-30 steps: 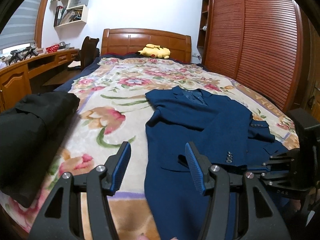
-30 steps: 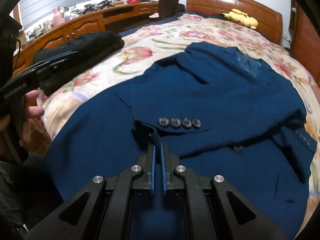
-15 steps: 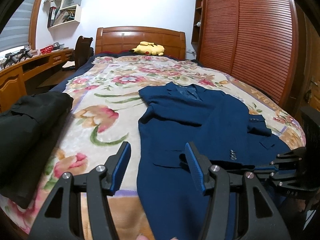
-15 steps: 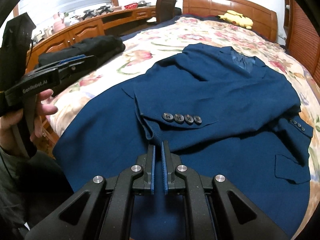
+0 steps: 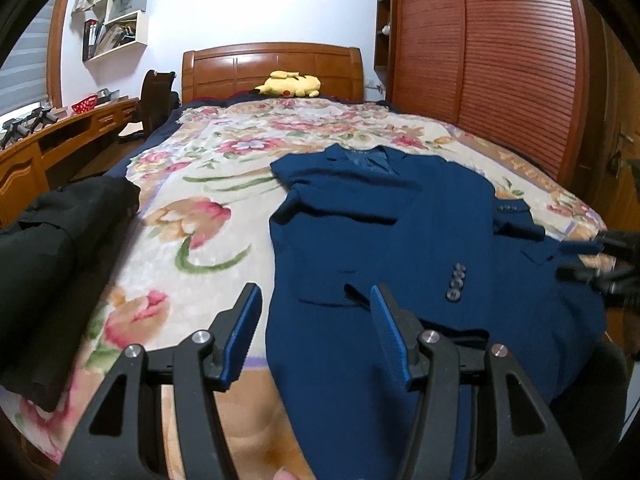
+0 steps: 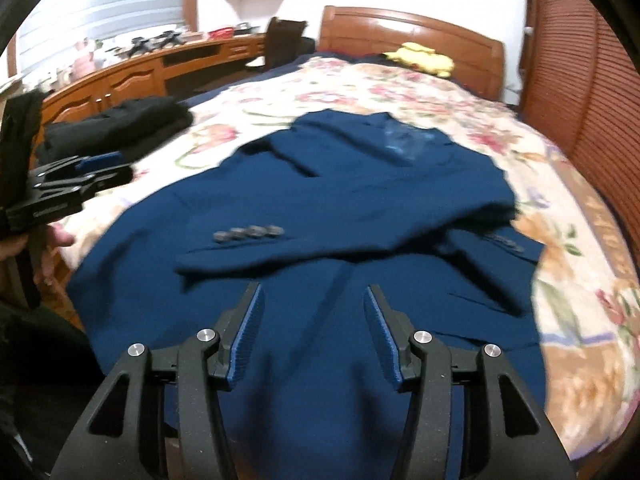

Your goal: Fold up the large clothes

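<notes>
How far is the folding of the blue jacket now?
Done: both sleeves of the blue jacket lie folded across its body. In hand: nothing; left gripper and right gripper are open above the hem. Left: folding the body up.

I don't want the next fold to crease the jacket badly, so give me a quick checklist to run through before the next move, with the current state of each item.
1. Right gripper released and empty: ok, jaws wide apart, nothing between them.
2. Left gripper ready to grasp: ok, open and empty above the jacket's near left edge.
3. Blue jacket flat on the floral bedspread: ok, collar toward the headboard.
4. Buttoned sleeve folded across the front: ok, lying over the body.
5. Other sleeve tucked in: not ok, its cuff pokes out at the right edge.
6. Black garment clear of the jacket: ok, apart on the left.
</notes>
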`<action>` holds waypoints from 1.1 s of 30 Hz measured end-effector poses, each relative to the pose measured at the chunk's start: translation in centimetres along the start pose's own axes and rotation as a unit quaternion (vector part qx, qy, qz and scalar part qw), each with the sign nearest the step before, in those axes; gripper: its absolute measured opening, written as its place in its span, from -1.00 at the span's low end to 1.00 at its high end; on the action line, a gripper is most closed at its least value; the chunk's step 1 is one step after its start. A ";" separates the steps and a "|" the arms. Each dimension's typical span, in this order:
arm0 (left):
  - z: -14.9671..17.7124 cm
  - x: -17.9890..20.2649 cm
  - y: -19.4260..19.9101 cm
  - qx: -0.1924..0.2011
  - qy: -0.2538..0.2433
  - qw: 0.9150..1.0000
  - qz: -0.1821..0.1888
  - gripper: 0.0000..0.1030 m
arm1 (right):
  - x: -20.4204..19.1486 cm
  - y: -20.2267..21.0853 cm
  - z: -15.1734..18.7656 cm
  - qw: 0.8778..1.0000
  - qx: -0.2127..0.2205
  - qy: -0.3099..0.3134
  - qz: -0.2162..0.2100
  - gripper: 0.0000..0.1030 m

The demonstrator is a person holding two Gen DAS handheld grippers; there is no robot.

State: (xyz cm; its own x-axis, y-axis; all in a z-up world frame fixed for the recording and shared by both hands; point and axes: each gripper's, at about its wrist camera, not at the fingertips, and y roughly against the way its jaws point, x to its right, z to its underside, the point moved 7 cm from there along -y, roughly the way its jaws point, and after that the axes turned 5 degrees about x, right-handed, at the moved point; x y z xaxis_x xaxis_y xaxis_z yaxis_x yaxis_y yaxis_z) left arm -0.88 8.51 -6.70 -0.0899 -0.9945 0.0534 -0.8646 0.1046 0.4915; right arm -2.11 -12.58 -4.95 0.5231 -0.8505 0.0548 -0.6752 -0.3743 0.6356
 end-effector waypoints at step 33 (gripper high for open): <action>6.1 -1.2 -2.0 -0.091 -0.010 0.995 -0.028 0.10 | 15.6 1.6 10.0 0.991 -0.072 -0.070 0.087 0.06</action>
State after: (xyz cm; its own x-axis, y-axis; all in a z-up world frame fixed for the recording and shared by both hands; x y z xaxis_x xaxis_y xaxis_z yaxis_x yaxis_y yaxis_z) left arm -2.04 9.46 -13.03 -0.0551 -0.9985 0.0057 -0.7645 0.0458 0.6430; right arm -0.24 -30.20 -10.76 0.3217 -0.9441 0.0725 -0.6627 -0.1698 0.7294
